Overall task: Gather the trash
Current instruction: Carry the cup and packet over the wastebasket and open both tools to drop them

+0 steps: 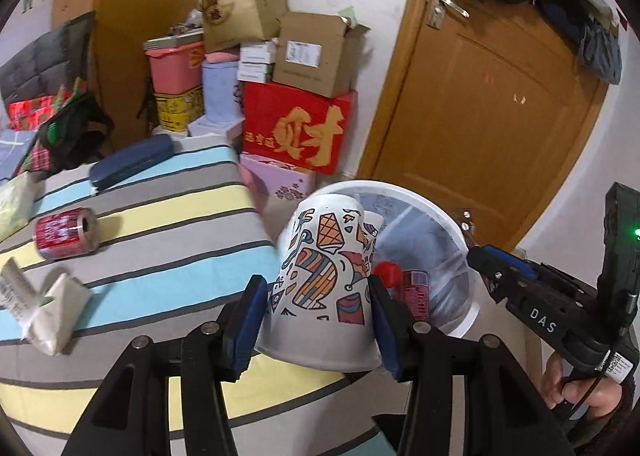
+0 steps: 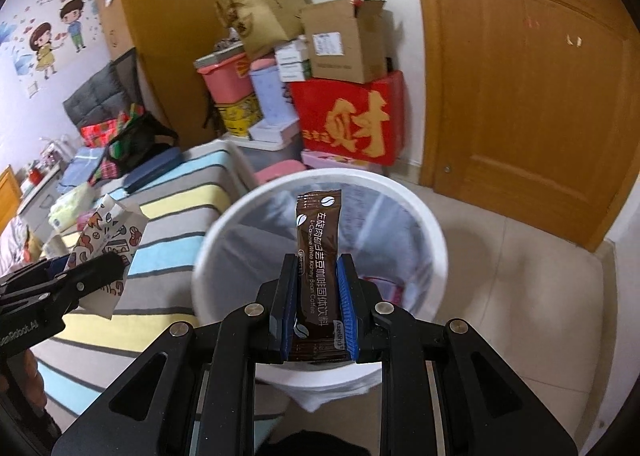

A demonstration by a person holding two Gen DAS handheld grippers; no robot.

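Left gripper (image 1: 318, 292) has a patterned paper cup (image 1: 324, 276) between its blue pads; the right pad lies against the cup wall, but on the left side I can't tell if the pad presses or sits just off it. Cup is crumpled, tilted, and hangs over the near rim of the white trash bin (image 1: 436, 208), right at the edge of the striped bedspread (image 1: 172, 224).

Right gripper (image 2: 318, 296) is clamped on a brown coffee sachet (image 2: 318, 252), pads tight on both long edges, sachet upright w/ its top sticking out over the bin's open mouth. Bin has a clear liner; a red cap (image 1: 387, 272) and red can (image 1: 416, 292) lie inside.

On the bed, well apart from the bin: a dented red soda can (image 1: 66, 232) on its side, crumpled paper packs (image 1: 44, 308) near the left edge, a dark blue case (image 1: 130, 162) further back. Stacked boxes (image 1: 296, 96) & a wooden door (image 1: 492, 104) behind.
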